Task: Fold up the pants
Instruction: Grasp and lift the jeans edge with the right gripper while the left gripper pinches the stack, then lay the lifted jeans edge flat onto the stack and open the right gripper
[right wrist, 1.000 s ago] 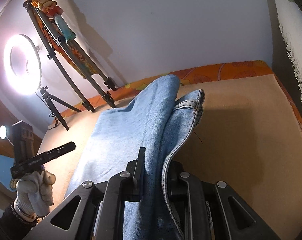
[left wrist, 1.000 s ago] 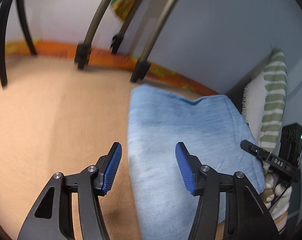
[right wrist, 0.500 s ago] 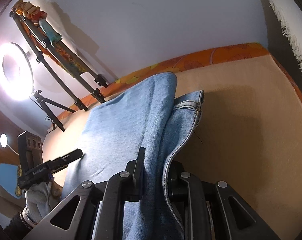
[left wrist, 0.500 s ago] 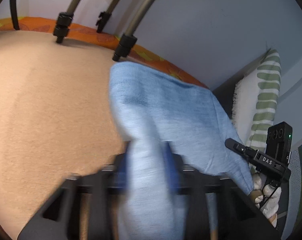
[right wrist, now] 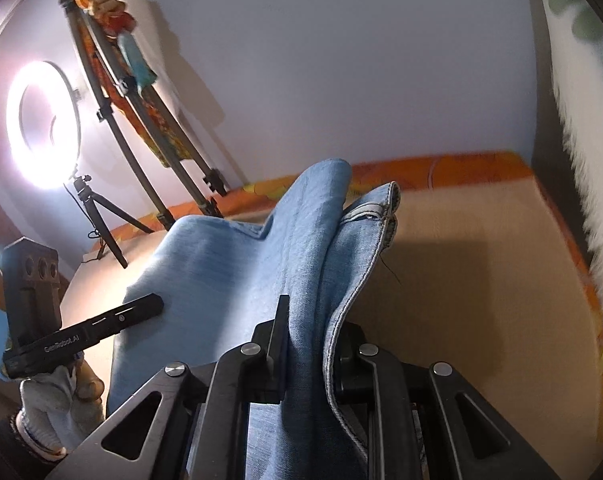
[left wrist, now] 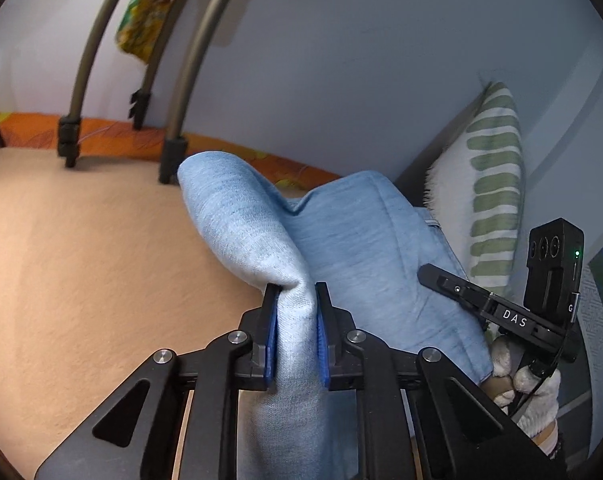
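The light blue denim pants (left wrist: pixel 353 240) are lifted off the tan bed surface (left wrist: pixel 81 260) and hang between both grippers. My left gripper (left wrist: pixel 295 296) is shut on a bunched fold of the pants, its blue pads (left wrist: pixel 270 336) pressed on the cloth. My right gripper (right wrist: pixel 313 312) is shut on the pants (right wrist: pixel 241 272) near the stitched waistband edge (right wrist: pixel 385 208). The right gripper also shows in the left wrist view (left wrist: pixel 501 312), and the left gripper shows in the right wrist view (right wrist: pixel 81 328), each in a gloved hand.
Tripod legs (left wrist: pixel 173 120) stand on the bed at the back by an orange patterned edge (left wrist: pixel 121 140). A white and green striped pillow (left wrist: pixel 489 184) leans at the right. A bright ring light (right wrist: pixel 43 124) on a stand is at the left. A pale wall (right wrist: pixel 341 60) is behind.
My left gripper, open a second ago over the flat pants, has closed on a fold and lifted it. My right gripper has kept its hold and raised its edge.
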Demonstrator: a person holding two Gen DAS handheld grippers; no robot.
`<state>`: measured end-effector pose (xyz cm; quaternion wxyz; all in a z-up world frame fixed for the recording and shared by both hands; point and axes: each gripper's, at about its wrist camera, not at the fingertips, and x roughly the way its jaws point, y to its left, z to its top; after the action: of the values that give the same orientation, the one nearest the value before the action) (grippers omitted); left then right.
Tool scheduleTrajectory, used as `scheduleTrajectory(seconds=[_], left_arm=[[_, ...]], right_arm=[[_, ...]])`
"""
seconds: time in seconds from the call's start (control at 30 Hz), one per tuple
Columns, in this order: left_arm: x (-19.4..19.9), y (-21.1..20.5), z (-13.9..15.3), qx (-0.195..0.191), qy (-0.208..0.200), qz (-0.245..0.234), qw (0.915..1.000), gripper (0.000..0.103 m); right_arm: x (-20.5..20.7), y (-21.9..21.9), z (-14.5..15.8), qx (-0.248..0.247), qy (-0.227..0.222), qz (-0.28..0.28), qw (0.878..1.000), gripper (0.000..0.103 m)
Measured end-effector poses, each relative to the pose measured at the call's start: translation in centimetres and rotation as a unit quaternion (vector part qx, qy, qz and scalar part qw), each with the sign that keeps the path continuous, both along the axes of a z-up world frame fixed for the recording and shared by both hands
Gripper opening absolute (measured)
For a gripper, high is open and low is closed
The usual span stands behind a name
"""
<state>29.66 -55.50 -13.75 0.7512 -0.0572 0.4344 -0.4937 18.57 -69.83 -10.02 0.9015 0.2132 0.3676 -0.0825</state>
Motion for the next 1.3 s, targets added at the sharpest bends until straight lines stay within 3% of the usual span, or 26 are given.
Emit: scheduleTrajectory(seconds=[0.43, 0.7, 0.9, 0.97, 1.03, 1.2, 1.3], left_arm=[[1.7, -4.9, 2.3, -0.025, -0.046, -0.008, 0.9986, 0.012], [3.4, -8.9, 1.3, -0.004, -0.064, -0.004, 0.9979, 0.011], [4.0, -10.2, -0.6, 0.025, -0.079, 0.010, 0.9965, 0.011], [4.5, -9.8, -0.9, 0.037, -0.077, 0.021, 0.9961, 0.011], [4.8, -9.5, -1.1, 0.050, -0.077, 0.025, 0.9954, 0.012], [4.3, -8.2, -0.7, 0.069, -0.094, 0.034, 0.9926, 0.017], [3.5, -7.5, 0.1, 0.070, -0.104, 0.028, 0.9917, 0.017]], right_arm=[[0.9, -3.4, 2.4, -0.039, -0.045, -0.039, 0.997, 0.014], [3.3, -7.0, 2.0, -0.051, -0.062, -0.055, 0.995, 0.014], [5.1, -9.3, -0.7, -0.060, -0.029, -0.070, 0.995, 0.014], [5.4, -9.6, -1.3, -0.087, -0.007, -0.084, 0.993, 0.020], [5.4, -10.0, -1.6, -0.118, 0.014, -0.106, 0.987, 0.046], [4.0, -10.2, -1.0, -0.133, 0.011, -0.124, 0.983, 0.061], [3.4, -9.7, -0.2, -0.136, 0.007, -0.123, 0.983, 0.061]])
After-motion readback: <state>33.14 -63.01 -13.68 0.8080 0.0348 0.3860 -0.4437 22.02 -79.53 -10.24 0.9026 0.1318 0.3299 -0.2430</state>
